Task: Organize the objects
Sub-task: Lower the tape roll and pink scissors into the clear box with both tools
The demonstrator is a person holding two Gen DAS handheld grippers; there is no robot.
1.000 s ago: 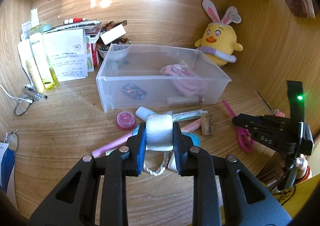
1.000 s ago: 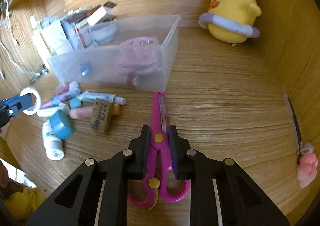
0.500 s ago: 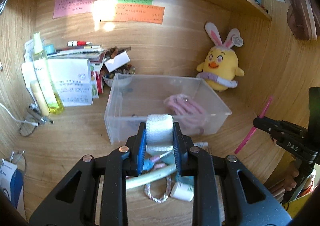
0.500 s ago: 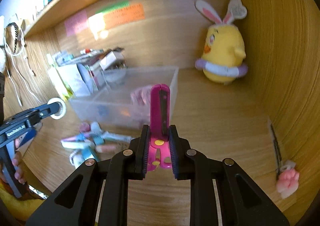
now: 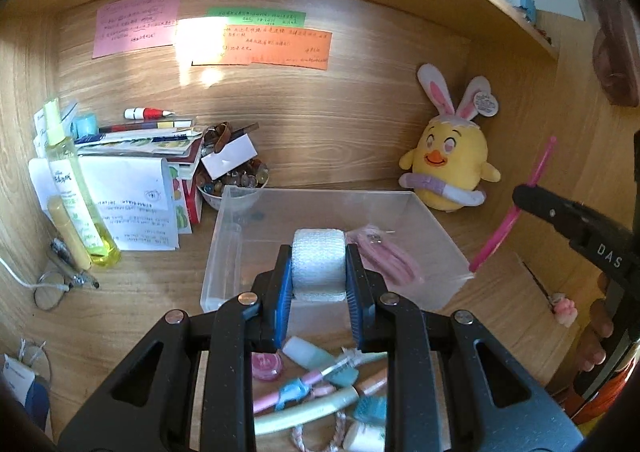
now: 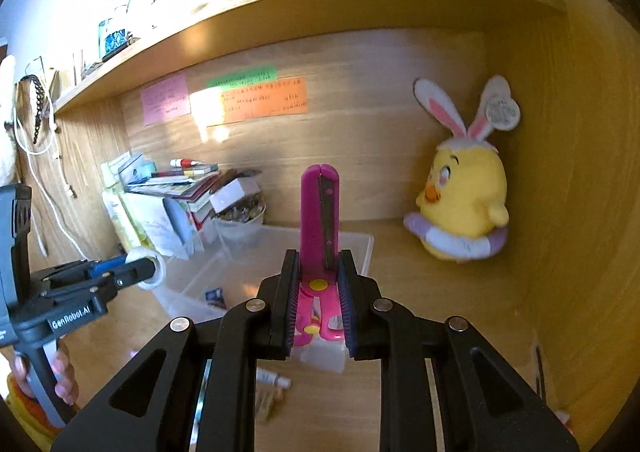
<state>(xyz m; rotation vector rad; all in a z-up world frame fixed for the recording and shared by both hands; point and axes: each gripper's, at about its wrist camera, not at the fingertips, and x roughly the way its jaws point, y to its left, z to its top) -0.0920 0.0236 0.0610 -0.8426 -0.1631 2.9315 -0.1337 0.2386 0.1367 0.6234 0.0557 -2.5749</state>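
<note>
one clear bin (image 5: 236, 252), one plush chick (image 5: 452, 159), maybe three wall notes (image 5: 136, 24)

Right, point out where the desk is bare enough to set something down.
Bare wood lies between the clear plastic bin and the chick plush, running forward along the right wall. Left of the bin up to the yellow bottle is open too. In front of the bin, small tubes crowd the desk.

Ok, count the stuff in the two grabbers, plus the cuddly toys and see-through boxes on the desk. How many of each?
tape roll: 1, in the left gripper
scissors: 1, in the right gripper
cuddly toy: 1
clear box: 1
Total: 4
</note>
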